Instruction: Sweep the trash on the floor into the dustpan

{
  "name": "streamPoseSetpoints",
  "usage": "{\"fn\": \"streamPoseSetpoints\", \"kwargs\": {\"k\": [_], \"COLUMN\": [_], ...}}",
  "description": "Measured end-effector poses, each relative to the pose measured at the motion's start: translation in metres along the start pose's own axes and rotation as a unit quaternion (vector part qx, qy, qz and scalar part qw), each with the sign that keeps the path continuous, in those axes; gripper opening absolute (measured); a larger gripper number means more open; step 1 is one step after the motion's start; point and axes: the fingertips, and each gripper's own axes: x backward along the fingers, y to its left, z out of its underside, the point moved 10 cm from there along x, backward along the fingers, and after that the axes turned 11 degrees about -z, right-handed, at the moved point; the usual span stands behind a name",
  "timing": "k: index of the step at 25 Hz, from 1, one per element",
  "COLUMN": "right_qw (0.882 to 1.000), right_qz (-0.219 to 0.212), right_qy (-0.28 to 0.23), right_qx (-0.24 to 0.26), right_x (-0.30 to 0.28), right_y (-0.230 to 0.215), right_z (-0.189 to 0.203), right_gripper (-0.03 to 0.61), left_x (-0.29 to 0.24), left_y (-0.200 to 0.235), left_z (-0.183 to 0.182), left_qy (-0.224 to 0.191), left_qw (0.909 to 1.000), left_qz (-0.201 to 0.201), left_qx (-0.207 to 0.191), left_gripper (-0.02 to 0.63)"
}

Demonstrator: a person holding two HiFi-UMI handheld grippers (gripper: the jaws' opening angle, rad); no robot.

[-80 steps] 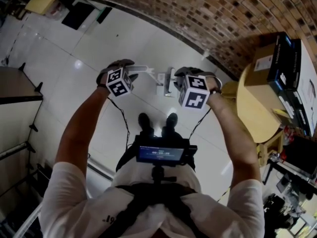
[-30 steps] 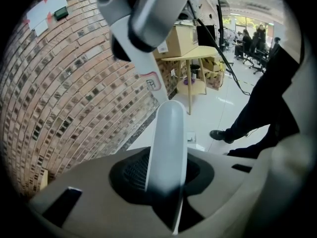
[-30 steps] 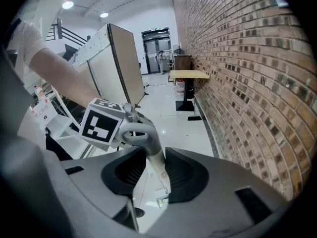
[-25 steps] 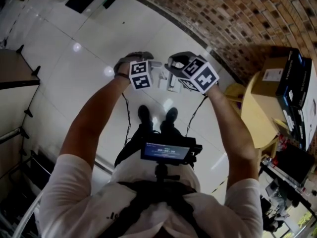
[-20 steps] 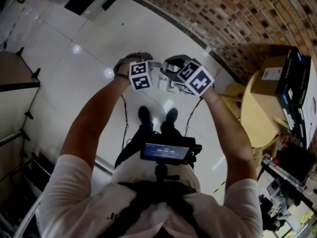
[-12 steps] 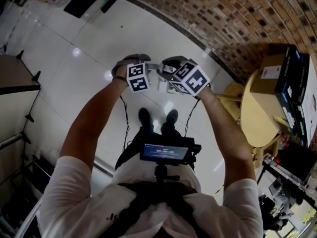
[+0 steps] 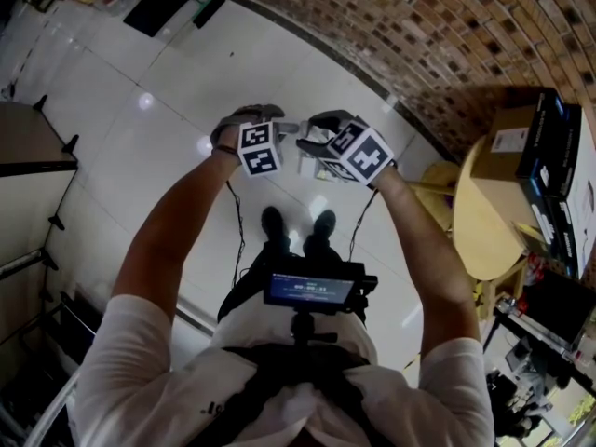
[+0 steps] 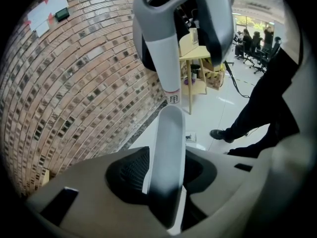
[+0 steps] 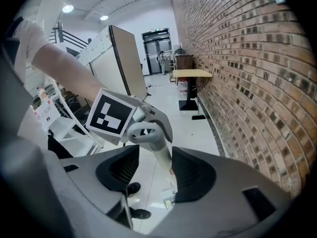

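Note:
My two grippers are held close together above the white tiled floor (image 7: 168, 73). A grey-and-white tool handle (image 8: 168, 148) with a rounded end fills the space between the pads of my left gripper (image 8: 168, 182). Its jaws have just been opening a little around it. A second handle (image 9: 157, 150), a white shaft with a grey loop on top, runs down between the jaws of my right gripper (image 9: 156, 175). Those jaws have just been opening and stand apart from the shaft. The loop handle (image 8: 161, 38) also rises in front of my left gripper. No trash is clear.
A brick wall (image 7: 447, 26) runs along the floor's far side. A round yellow table (image 7: 480, 217) with cardboard and dark boxes (image 7: 535, 128) stands at the right. A dark desk (image 7: 33, 156) is at the left. My shoes (image 7: 296, 226) are below the grippers.
Since three seconds ago the grippers have drawn close together. Over the last second the right gripper's cube has shifted slightly left; the left gripper has held still.

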Motion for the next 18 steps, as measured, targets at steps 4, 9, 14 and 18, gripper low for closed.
{"fn": "streamPoseSetpoints", "kwargs": {"k": [4,9,14,18], "right_qw": [1.0,1.0,0.999,0.999], "right_qz": [0.006,0.012,0.021,0.026], "right_qy": [0.007,0.02,0.028,0.03], "right_qx": [0.003,0.002,0.002,0.002], "right_x": [0.0,0.0,-0.001,-0.002], "right_y": [-0.001,-0.001,-0.002,-0.002], "right_z": [0.004,0.011,0.016,0.018], "right_gripper": [0.215,0.233,0.238,0.239], "left_x": [0.0,0.003,0.004,0.005], "left_y": [0.0,-0.001,-0.001,-0.002], "left_z": [0.0,0.002,0.002,0.004], "left_qy": [-0.002,-0.003,-0.002,-0.001], "left_qw": [1.0,1.0,1.0,1.0], "left_qz": [0.0,-0.001,-0.002,-0.005], "left_qx": [-0.002,-0.001,0.0,-0.001], "left_gripper": [0.147,0.149,0.153,0.153]}}
